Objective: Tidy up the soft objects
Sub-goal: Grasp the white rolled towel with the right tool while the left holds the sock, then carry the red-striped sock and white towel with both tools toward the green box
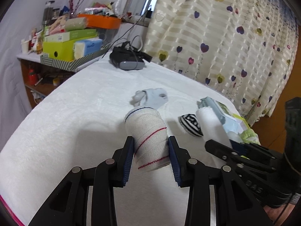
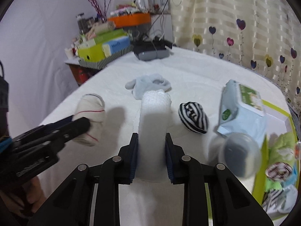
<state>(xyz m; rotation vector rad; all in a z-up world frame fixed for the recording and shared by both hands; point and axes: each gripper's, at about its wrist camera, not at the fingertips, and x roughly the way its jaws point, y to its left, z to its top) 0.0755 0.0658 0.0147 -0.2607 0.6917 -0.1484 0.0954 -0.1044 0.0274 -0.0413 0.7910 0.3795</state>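
My left gripper (image 1: 151, 151) is shut on a rolled cream bandage (image 1: 148, 137) with red and blue stitch lines, held above the white bed cover; it also shows in the right wrist view (image 2: 90, 116). My right gripper (image 2: 151, 150) is shut on a rolled white towel (image 2: 154, 122), which also shows in the left wrist view (image 1: 210, 124). A black-and-white striped sock ball (image 2: 193, 117) lies just right of the towel. A pale blue sock pair (image 2: 148, 84) lies beyond.
A pale blue wipes pack (image 2: 242, 113) and a grey-lidded jar (image 2: 237, 152) stand at the right, beside a green-rimmed box (image 2: 278, 150) holding several soft items. A dark headset (image 1: 128, 60) lies at the far edge. A cluttered shelf (image 1: 62, 43) stands at the back left.
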